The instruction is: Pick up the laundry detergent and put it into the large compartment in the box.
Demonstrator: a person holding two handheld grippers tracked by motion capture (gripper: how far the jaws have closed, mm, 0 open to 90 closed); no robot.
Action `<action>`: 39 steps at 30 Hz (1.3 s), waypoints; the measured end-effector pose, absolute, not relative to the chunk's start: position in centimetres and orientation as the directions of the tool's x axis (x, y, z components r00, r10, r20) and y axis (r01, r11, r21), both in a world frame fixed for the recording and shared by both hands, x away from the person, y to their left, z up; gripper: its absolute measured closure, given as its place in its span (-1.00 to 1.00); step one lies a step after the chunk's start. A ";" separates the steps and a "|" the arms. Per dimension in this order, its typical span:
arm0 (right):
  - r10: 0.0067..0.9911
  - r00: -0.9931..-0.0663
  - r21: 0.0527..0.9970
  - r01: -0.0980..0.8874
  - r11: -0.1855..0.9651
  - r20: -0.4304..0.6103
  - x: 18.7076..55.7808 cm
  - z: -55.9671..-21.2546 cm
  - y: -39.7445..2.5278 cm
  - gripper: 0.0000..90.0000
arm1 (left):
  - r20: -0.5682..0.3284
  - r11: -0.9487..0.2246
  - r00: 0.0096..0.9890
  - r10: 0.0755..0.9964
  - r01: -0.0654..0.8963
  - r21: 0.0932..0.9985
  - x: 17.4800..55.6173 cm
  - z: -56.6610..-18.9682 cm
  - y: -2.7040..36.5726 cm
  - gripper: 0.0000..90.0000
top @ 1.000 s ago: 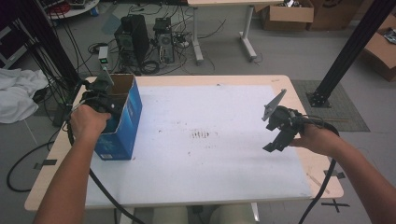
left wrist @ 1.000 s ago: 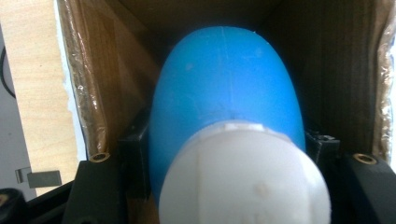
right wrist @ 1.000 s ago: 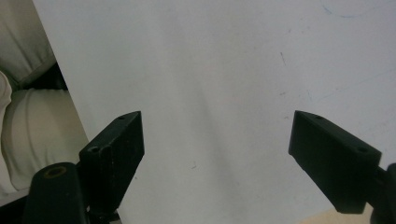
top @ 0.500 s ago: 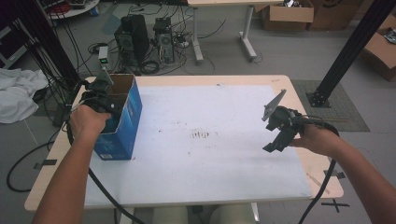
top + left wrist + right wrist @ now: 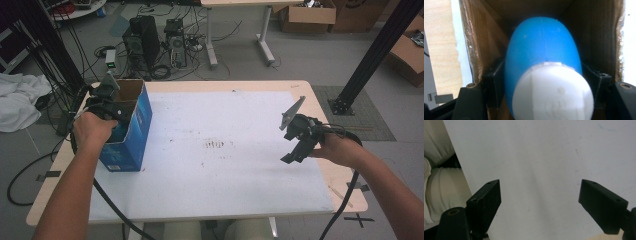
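In the left gripper view we see the left gripper [image 5: 544, 82] with its fingers [image 5: 495, 82] closed on a blue bottle [image 5: 541, 50] with a white cap [image 5: 552, 93], one finger pressed against each side of the blue body. The bottle sits inside a box [image 5: 476, 45] whose brown cardboard walls rise on both sides of it. From the high view we see the left hand [image 5: 92, 131] at the open top of the box [image 5: 132, 135], which is blue outside and stands upright near the left edge of the tabletop [image 5: 225, 175]; the left gripper [image 5: 107, 100] reaches down into it there, so the bottle and the fingers are hidden by the box walls.

The right gripper [image 5: 540, 202] has its fingers [image 5: 486, 200] spread wide, with nothing between them but the bare white tabletop [image 5: 536, 157]. The high view places the right gripper [image 5: 300, 135] over the right side of the tabletop, held in the right hand [image 5: 337, 150], well apart from the box. We cannot tell there whether it touches the surface.
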State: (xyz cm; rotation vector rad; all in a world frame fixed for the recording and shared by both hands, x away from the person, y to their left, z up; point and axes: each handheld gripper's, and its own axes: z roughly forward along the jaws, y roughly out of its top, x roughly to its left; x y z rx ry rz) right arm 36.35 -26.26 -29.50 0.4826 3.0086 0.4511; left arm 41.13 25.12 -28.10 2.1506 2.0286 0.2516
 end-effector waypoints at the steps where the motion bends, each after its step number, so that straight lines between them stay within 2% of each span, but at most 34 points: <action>1: 0.314 -0.949 0.296 0.296 0.908 -0.013 36.3 -29.5 -26.2 -0.60 | 0.002 -0.051 0.052 0.999 0.967 0.249 41.1 -28.0 25.1 -0.30; 23: 0.313 -0.950 0.300 0.293 0.908 -0.020 36.1 -29.2 -26.4 -0.60 | 0.006 -0.054 0.055 0.998 0.953 0.299 40.8 -25.9 24.8 -0.48; 32: 0.312 -0.950 0.302 0.291 0.908 -0.022 35.9 -29.0 -26.3 -0.60 | 0.022 -0.077 0.074 0.997 0.938 0.337 40.6 -23.8 24.5 -0.52; 39: 0.311 -0.950 0.304 0.289 0.908 -0.026 35.9 -28.8 -26.4 -0.60 | 0.024 -0.128 0.129 0.991 0.910 0.394 40.3 -20.6 23.4 -0.52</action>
